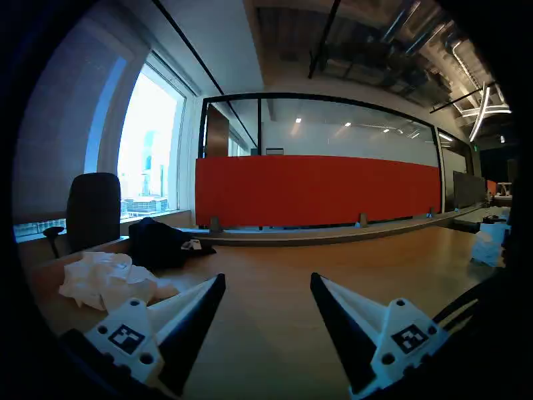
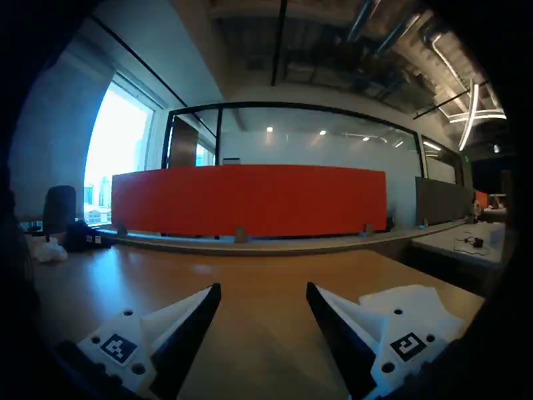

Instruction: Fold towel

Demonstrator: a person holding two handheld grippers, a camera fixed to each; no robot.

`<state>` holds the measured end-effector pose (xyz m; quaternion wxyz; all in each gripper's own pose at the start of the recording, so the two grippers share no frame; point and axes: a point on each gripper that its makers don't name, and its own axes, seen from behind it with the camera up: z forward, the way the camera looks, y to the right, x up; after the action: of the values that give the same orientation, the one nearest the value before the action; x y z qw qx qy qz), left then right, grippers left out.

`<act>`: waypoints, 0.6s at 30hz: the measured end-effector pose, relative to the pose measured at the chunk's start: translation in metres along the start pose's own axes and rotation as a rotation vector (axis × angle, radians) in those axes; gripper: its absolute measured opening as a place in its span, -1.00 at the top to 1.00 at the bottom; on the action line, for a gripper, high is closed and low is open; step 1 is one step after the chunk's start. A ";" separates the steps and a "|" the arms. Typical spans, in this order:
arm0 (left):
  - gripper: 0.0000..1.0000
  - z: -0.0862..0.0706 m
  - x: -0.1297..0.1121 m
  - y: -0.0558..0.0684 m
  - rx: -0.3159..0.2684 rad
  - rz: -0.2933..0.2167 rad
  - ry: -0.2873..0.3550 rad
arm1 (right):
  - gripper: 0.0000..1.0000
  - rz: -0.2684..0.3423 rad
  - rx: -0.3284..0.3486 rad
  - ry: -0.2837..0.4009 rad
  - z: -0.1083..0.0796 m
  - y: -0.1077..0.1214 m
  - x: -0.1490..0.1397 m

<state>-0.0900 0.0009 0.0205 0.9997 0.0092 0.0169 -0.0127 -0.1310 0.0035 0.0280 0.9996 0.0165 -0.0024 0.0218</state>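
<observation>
A crumpled white towel (image 1: pixel 106 280) lies on the wooden table (image 1: pixel 280 293) at the left in the left gripper view, just beyond the left finger. My left gripper (image 1: pixel 268 283) hovers low over the table, open, with nothing between its fingers. In the right gripper view the same crumpled towel (image 2: pixel 48 251) is small and far off at the left. A flat white cloth (image 2: pixel 416 303) lies on the table behind the right finger. My right gripper (image 2: pixel 263 292) is open too, over bare wood.
A dark bundle of clothing (image 1: pixel 160 243) lies behind the crumpled towel. A black office chair (image 1: pixel 93 210) stands at the left by the window. A red partition (image 1: pixel 320 190) runs along the table's far edge. More white items (image 1: pixel 490 243) sit at the right.
</observation>
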 end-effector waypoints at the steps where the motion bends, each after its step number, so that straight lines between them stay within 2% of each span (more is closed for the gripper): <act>1: -1.00 0.000 0.000 0.000 0.000 0.000 0.000 | -0.98 0.000 0.000 0.000 0.000 0.000 0.000; 18: -1.00 0.001 -0.001 0.000 0.000 0.001 0.000 | -0.98 0.000 0.000 0.000 0.000 0.000 -0.001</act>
<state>-0.0914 0.0005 0.0212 0.9997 0.0091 0.0170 -0.0124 -0.1316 0.0037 0.0280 0.9996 0.0164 -0.0023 0.0219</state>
